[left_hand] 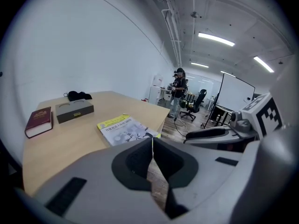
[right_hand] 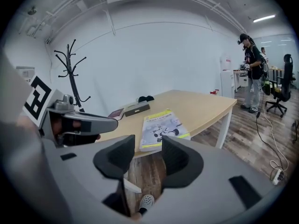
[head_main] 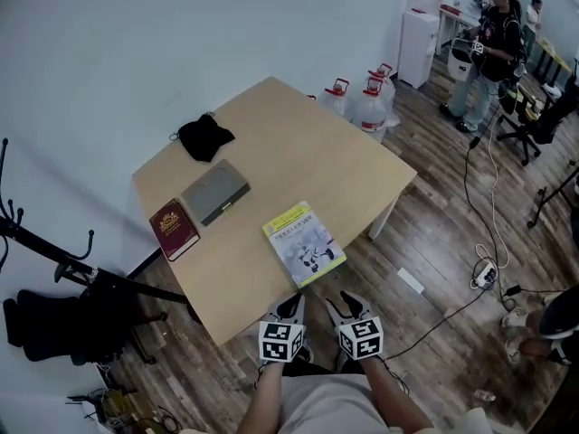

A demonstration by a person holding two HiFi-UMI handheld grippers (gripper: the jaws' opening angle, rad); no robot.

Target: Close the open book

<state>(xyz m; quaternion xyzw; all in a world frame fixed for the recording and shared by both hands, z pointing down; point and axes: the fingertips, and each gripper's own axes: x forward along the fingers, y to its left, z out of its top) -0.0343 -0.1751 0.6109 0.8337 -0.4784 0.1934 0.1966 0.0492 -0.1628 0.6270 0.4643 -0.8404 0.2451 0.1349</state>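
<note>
The book (head_main: 305,243) lies shut, yellow-and-white cover up, at the near edge of the wooden table (head_main: 298,152), one corner slightly over that edge; its cover print is too small to read. The left gripper (head_main: 291,304) hangs just off the table's near edge, its jaws pressed together with nothing in them. The right gripper (head_main: 348,304) hangs beside it with its jaws apart, only floor and a shoe showing in the gap. The person's forearms are cut off at the bottom of the head view. To the far left on the table lie a dark red book (head_main: 174,229), a grey box (head_main: 215,192) and a crumpled black item (head_main: 204,137) hard to identify. Water jugs (head_main: 371,102) stand partly hidden behind the table's far right edge.
</note>
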